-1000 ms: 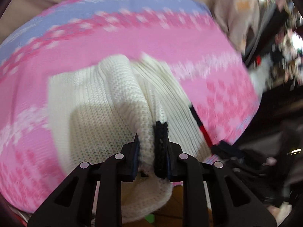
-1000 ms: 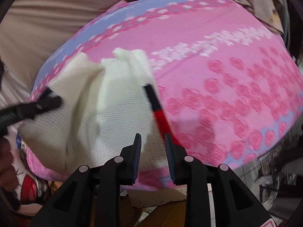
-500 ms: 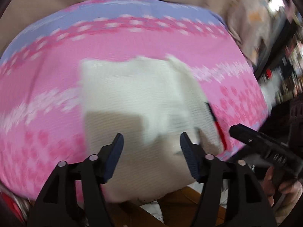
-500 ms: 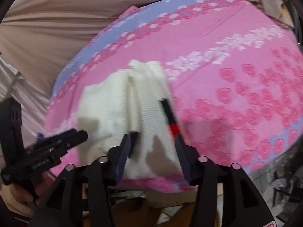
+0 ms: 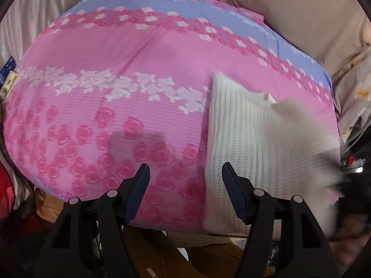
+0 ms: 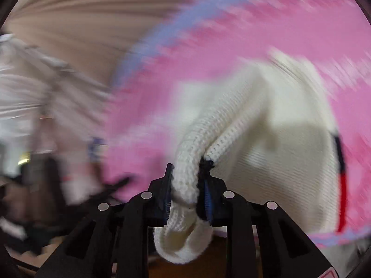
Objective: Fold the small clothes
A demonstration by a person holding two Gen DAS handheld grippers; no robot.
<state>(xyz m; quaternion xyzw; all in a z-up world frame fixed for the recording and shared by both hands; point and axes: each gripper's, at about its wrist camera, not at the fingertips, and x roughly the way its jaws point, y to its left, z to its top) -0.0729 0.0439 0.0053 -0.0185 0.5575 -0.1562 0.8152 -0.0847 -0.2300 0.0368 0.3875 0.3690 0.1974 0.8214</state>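
The left gripper hangs tilted steeply down over the near edge of the bed, its jaws spread wide with nothing between them; only the pink rose-patterned bedspread shows in the gap. The white knitted garment lies on that bedspread at about three o'clock from this gripper, just beside its right-hand finger, and whether that finger brushes the knit I cannot tell.

The right gripper points more shallowly, out across the bed. Its jaws are closing, and a thick bunched fold of the white knitted garment is pinched between the blue-ribbed pads, with a loop of knit spilling out below the fingers toward six o'clock.

The garment is cream-white, ribbed and chunky. From the right wrist view it rises from the pinch toward one o'clock in two rolled ridges and spreads broad to the right, where a narrow dark and red strip runs along its edge at three to four o'clock. From the left wrist view it sits flat, its near edge reaching the edge of the bed.

Much is smeared: the right wrist view is streaked with blur, so the bedspread pattern and the pale clutter at nine o'clock cannot be read. In the left wrist view the garment's right side dissolves into blur at three to four o'clock, and the dark shapes beyond it are indistinct.
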